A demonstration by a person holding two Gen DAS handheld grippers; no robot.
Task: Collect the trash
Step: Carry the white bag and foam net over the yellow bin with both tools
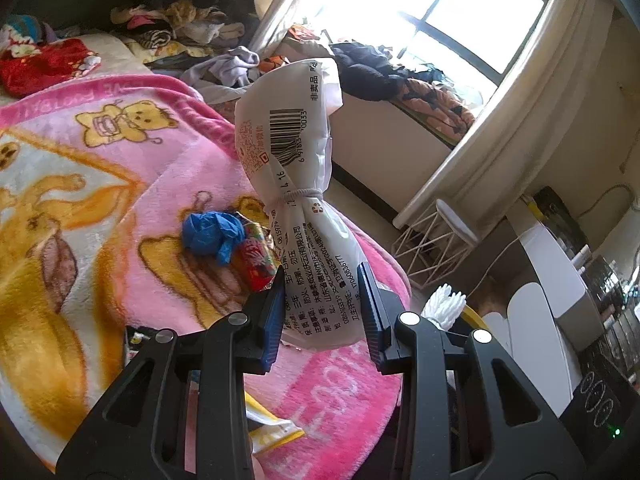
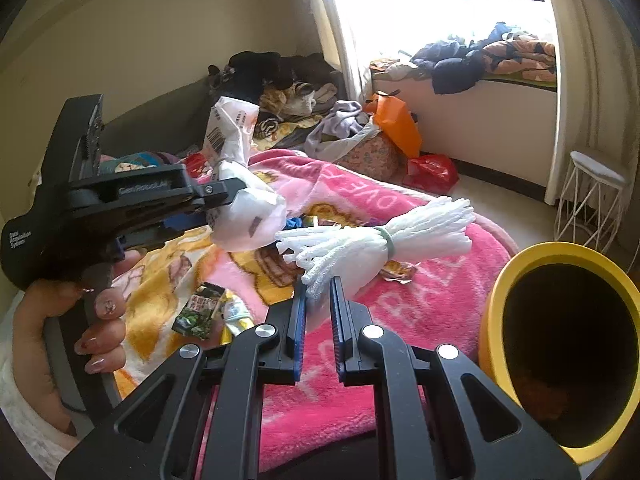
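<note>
Item 1: my left gripper, clamped on the lower end of a white printed plastic packet. The packet is cinched at its waist by a thin white band and stands upright between my blue pads, its barcode end toward 12 o'clock. In the right wrist view the same gripper enters from 9 o'clock, carried by my left hand, with the packet raised off the bed.

Item 2: my right gripper, pads nearly together and pinching the frayed end of a white foam-net bundle. A pale green band ties the bundle, which reaches toward 2 o'clock above the blanket. In the left wrist view its tip shows at 4 o'clock beside the packet.

Item 3: yellow bin, dark inside, mouth tilted toward the camera, at 4 o'clock of the right wrist view, near the bundle but apart from it.

Item 4: pink cartoon blanket covering the bed.

Item 5: loose trash lying on the blanket: crumpled blue bag and a red wrapper, touching, at 9 o'clock of the packet; a dark green wrapper; a yellow wrapper at 6 o'clock.

Item 6: heaped clothes at 11 o'clock, at the head of the bed.
</note>
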